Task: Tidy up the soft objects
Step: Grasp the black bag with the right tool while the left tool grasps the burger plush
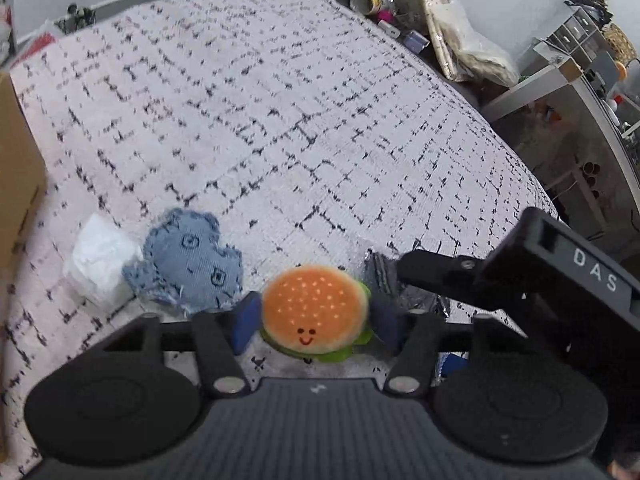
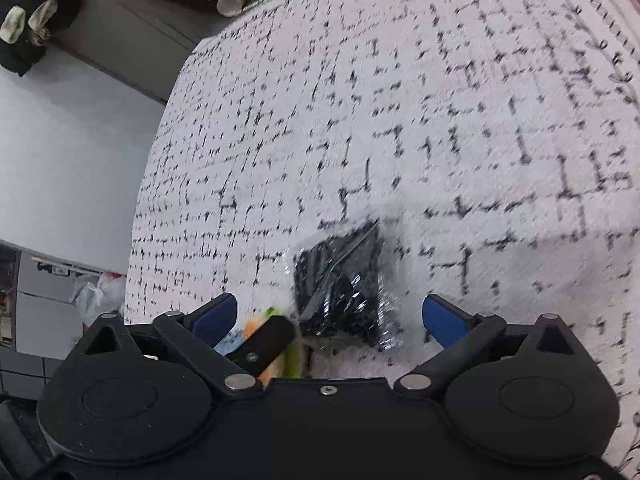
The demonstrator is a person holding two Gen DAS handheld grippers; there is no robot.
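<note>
In the left wrist view my left gripper (image 1: 314, 318) is shut on a plush hamburger (image 1: 316, 310) with a smiling face, its blue pads pressing both sides. A blue denim plush (image 1: 188, 264) and a white crumpled soft wad (image 1: 102, 260) lie left of it on the bed. My right gripper (image 2: 330, 320) is open, its jaws wide apart around a black item in a clear plastic bag (image 2: 346, 284) that lies on the bedspread. That bag (image 1: 384, 270) also shows just right of the hamburger. The hamburger's edge (image 2: 294, 360) shows under a left gripper finger in the right wrist view.
The white bedspread with a black dashed grid (image 1: 280, 120) fills both views. A cardboard box (image 1: 16, 184) stands at the bed's left edge. A cluttered floor, a paper cup (image 2: 232, 0) and shelving (image 1: 580, 92) lie beyond the far and right edges.
</note>
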